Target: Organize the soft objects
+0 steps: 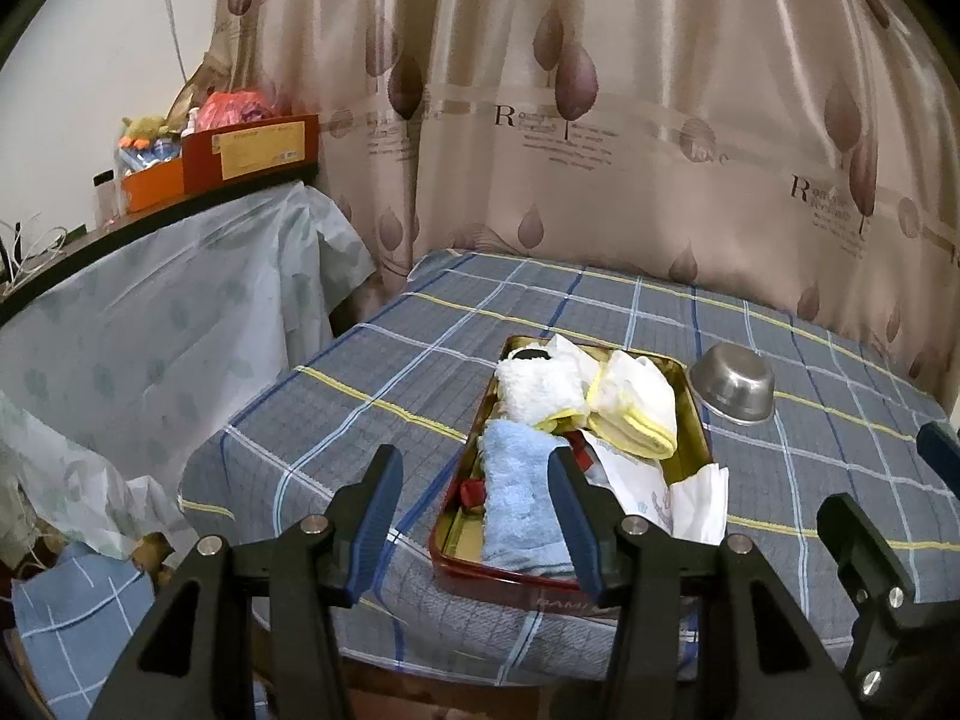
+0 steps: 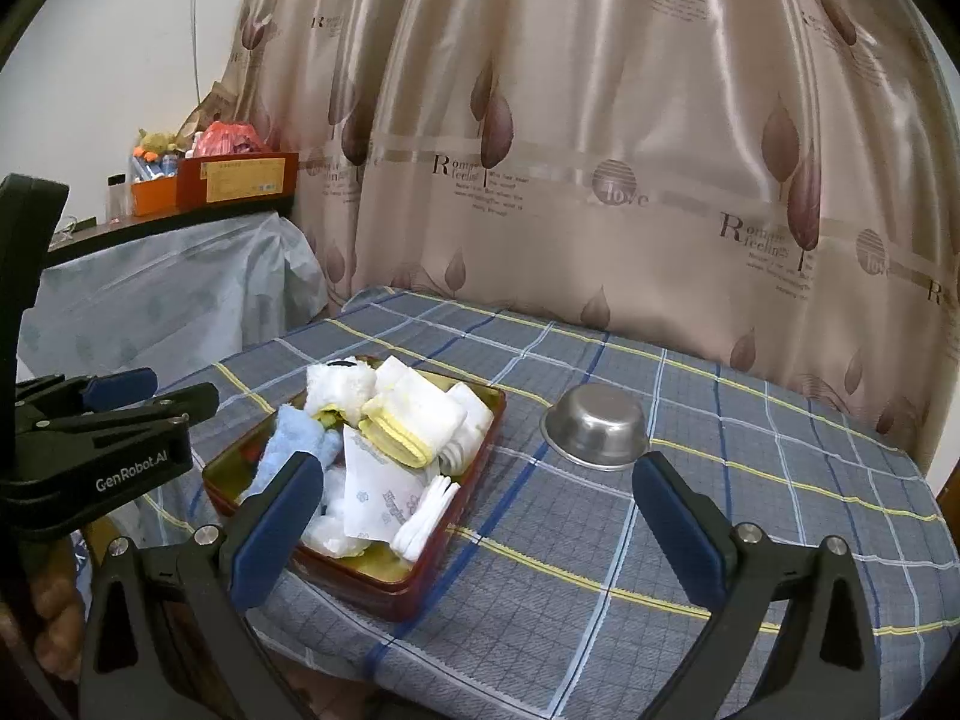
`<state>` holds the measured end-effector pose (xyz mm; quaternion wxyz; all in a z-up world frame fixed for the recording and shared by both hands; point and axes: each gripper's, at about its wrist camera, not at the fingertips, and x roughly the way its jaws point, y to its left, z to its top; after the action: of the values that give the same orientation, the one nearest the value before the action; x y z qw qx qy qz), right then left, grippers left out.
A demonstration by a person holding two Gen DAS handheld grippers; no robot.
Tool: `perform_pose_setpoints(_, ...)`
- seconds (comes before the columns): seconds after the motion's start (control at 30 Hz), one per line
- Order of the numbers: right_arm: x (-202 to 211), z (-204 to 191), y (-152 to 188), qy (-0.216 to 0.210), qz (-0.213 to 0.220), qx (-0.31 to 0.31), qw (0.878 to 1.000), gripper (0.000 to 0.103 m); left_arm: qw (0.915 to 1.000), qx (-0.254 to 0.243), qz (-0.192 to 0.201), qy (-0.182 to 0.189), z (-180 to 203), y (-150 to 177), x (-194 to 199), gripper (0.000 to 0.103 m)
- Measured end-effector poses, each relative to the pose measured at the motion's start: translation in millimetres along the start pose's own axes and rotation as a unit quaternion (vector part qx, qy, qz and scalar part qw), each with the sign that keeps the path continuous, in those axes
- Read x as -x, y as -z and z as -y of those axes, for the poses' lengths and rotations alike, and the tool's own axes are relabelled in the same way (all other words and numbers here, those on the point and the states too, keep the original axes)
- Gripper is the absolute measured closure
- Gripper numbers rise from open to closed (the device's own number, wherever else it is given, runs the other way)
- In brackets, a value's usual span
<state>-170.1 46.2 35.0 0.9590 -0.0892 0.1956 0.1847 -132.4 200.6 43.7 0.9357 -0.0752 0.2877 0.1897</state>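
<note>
The red tin (image 2: 360,570) on the plaid tablecloth (image 2: 600,540) is stuffed with soft stuff — a blue towel (image 1: 516,498), yellow-edged cloths (image 2: 414,420), tissue packs (image 2: 384,498). All light and floppy, so I'd pinch a thick fold. Left gripper (image 1: 480,516) and right gripper (image 2: 474,522) both gape, holding nothing — steel bowl (image 2: 597,426) sits nearby.

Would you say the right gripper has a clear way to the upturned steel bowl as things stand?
Probably yes. The right gripper is open and empty, and the steel bowl sits upside down, alone on the checked cloth just ahead of its fingers. The tin of soft things lies off to the left, clear of that path.
</note>
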Motion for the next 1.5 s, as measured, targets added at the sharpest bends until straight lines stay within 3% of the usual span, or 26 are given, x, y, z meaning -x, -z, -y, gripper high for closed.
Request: perform_pose_setpoints(1.5,-2.6,-9.2,3.1,-0.020,-0.009,0.002,1.000,0.001,0.9999,-0.005,-0.014,0.001,0.7,1.6,-4.8,0.052)
